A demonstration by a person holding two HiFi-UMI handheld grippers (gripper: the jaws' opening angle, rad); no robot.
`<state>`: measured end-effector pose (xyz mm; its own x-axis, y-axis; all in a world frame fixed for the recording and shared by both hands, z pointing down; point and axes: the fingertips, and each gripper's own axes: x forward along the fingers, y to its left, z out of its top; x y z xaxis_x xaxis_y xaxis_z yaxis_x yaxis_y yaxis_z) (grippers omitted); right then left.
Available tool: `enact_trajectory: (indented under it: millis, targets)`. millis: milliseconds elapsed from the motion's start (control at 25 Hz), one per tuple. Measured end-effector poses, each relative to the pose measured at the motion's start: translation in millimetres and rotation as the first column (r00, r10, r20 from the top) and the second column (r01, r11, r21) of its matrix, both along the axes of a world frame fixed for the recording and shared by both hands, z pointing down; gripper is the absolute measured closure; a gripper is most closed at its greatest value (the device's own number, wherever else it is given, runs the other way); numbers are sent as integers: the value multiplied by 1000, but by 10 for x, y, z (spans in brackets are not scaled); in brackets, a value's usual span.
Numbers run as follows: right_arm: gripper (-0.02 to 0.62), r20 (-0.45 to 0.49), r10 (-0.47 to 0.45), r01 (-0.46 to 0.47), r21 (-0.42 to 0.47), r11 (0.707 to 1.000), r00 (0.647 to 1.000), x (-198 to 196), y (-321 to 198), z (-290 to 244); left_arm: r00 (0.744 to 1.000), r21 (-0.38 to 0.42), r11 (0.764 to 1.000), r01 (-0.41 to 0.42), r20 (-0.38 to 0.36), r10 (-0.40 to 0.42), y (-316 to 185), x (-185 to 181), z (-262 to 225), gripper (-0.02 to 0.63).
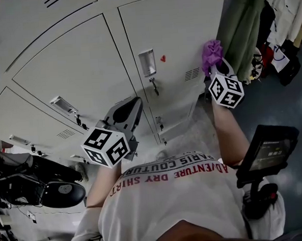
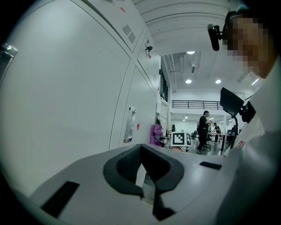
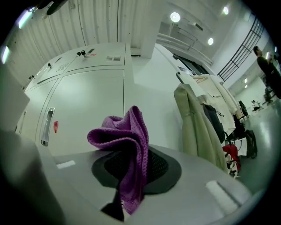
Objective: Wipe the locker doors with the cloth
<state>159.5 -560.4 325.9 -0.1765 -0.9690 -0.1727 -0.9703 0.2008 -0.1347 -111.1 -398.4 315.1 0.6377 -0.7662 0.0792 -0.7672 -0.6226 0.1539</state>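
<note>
Holding the purple cloth (image 3: 127, 140), the right gripper (image 1: 218, 66) was clenched on it, and the cloth bunched up and stuck out past the jaw tips. In the head view the cloth sat up against the right-hand locker door (image 1: 171, 29), at its right edge just beside the small vent (image 1: 191, 74); actual contact with the door could not be told. The door's handle (image 1: 147, 62) and a small red sticker (image 1: 163, 58) lay to the left of the cloth. The left gripper (image 2: 141, 151) hung lower and nearer the person, close by the lockers. Its jaws were drawn together with only a thin slit between the pads and nothing in them. Coats (image 3: 197, 118) hung to the right of the lockers. A dark screen on a mount (image 1: 267, 148) sat near, at the person's right side. People (image 2: 204, 129) stood far off in the room behind.
</note>
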Motion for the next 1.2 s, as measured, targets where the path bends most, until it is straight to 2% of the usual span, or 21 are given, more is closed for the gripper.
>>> enact_trajectory:
  millis: [320, 480, 600, 720, 920, 1080, 1200]
  targets:
    - [529, 1, -14, 14, -11, 1000, 1000, -60, 55, -5, 1000, 0, 1000, -12, -2, 12, 10, -2, 26, 604]
    - [529, 53, -161, 157, 60, 986, 986, -387, 342, -198, 1000, 3, 1000, -9, -5, 9, 18, -20, 27, 604]
    - [529, 42, -300, 294, 107, 950, 953, -838, 652, -372, 1000, 3, 1000, -4, -9, 4, 29, -16, 14, 604]
    - [529, 4, -432, 428, 129, 895, 902, -1293, 972, -455, 1000, 6, 1000, 7, -13, -7, 63, -12, -14, 604]
    - [529, 0, -571, 567, 108, 817, 821, -1816, 1289, -388, 999, 9, 999, 34, -21, -33, 133, -89, -27, 604]
    - [529, 2, -617, 616, 54, 786, 787, -2100, 1356, -131, 998, 5, 999, 54, -26, -54, 176, -174, 26, 604]
    - [529, -31, -621, 622, 7, 783, 783, -2276, 1350, 112, 997, -2, 997, 80, -17, -80, 193, -255, 55, 604]
